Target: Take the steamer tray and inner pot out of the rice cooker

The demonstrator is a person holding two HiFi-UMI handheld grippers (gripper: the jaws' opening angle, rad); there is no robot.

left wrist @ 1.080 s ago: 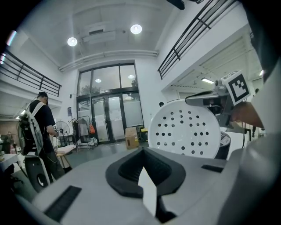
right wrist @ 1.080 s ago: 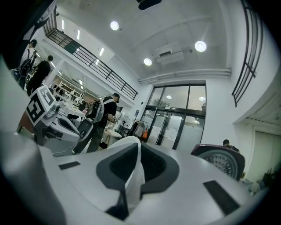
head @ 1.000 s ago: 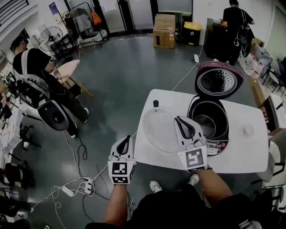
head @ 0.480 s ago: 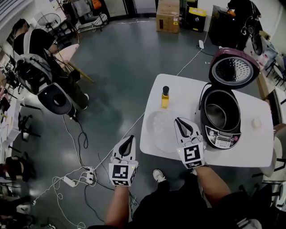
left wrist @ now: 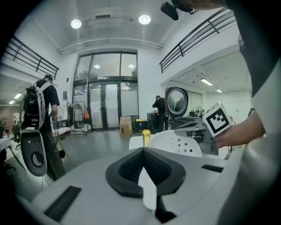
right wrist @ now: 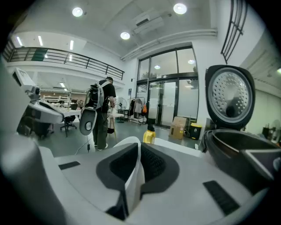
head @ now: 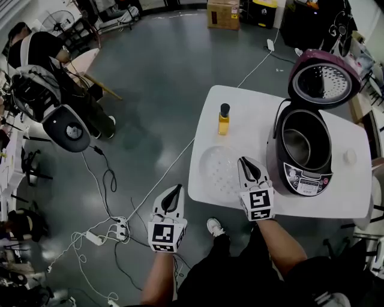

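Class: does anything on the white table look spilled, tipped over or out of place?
Nothing stands out: the bottle stands upright, the open rice cooker has spilled nothing, and the right gripper holds the steamer tray by its rim.

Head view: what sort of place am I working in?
Probably a lab or workshop hall, not a kitchen: loose cables across the grey floor, a cardboard box, a mezzanine railing overhead.
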